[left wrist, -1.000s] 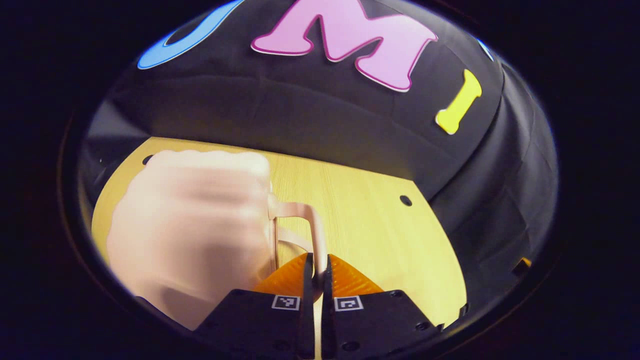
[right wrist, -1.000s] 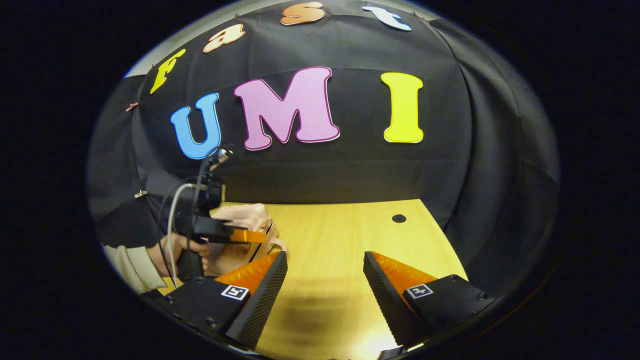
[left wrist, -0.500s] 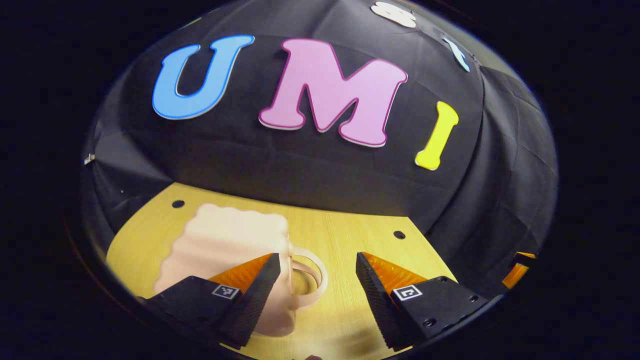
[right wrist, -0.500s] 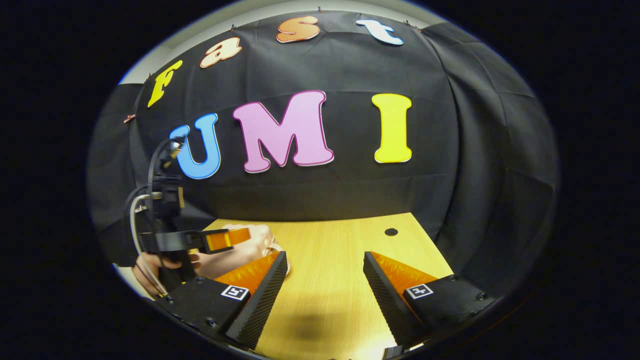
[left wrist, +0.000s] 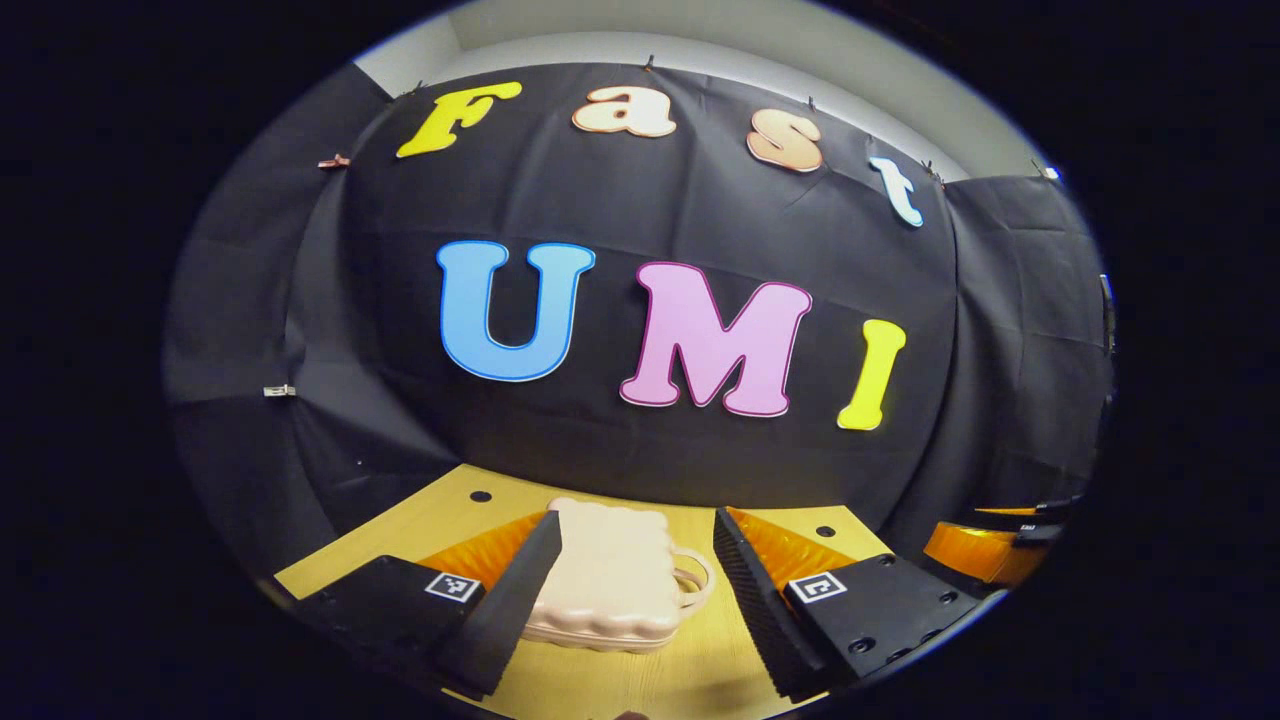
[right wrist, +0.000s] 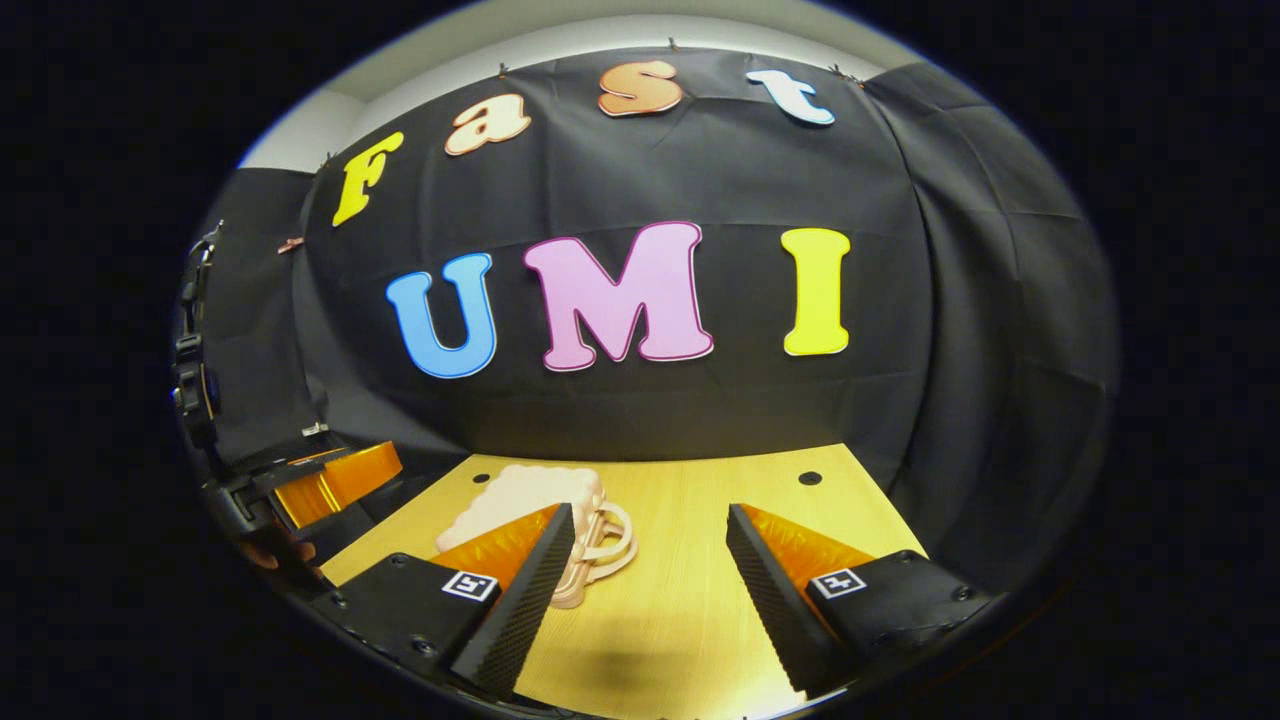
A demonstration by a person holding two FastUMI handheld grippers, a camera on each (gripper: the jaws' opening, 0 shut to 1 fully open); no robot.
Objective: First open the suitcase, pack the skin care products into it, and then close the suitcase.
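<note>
left gripper (left wrist: 632,580): hovering with fingers spread wide, gripping nothing | right gripper (right wrist: 645,580): hovering likewise spread, gripping nothing, well apart from the case | suitcase (left wrist: 610,585): lying flat and closed on the table (left wrist: 400,525), handle (left wrist: 692,580) pointing right, showing between the left fingers, untouched | skin care products: cannot tell where
</note>
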